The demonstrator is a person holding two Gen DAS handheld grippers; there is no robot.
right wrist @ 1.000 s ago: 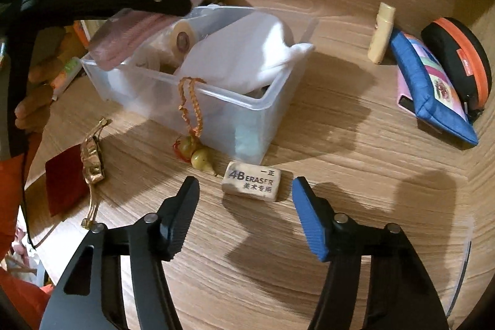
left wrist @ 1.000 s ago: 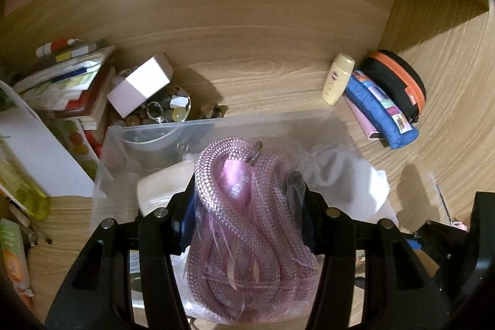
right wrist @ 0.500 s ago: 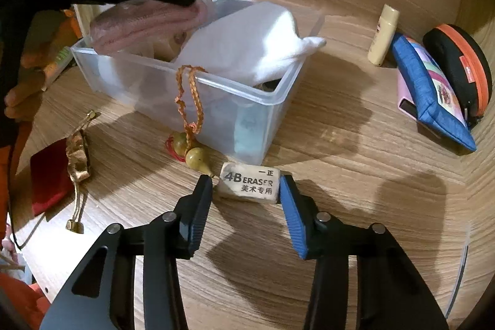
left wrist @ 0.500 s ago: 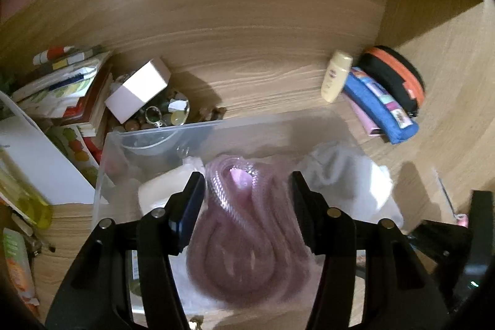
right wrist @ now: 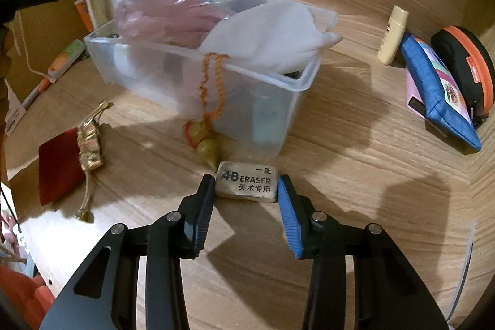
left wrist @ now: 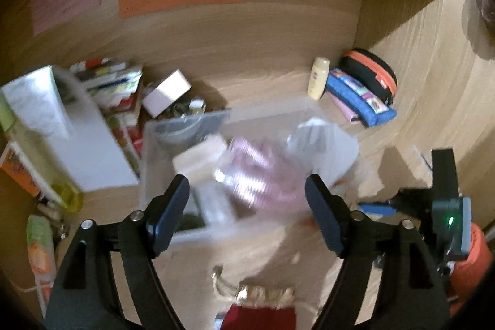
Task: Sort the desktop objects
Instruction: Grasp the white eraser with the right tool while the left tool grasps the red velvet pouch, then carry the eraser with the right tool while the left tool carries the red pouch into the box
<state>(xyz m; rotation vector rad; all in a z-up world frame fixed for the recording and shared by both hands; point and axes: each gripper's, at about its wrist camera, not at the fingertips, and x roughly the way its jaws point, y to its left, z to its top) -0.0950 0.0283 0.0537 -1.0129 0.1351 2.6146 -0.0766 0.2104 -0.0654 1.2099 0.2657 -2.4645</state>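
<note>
Jaws of right gripper (right wrist: 246, 186) clamped on 4B eraser (right wrist: 246, 182) lying on counter (right wrist: 355, 163); left gripper (left wrist: 247, 190) spread apart, empty, above clear bin (right wrist: 280, 82) holding bagged pink rope (right wrist: 161, 16).

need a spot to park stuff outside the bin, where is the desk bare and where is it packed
Bare wood lies between the clear bin and the blue pouch, and behind the right gripper, which is closed on the 4B eraser. Crowded: the red pouch left of the bin, and books behind it.
</note>
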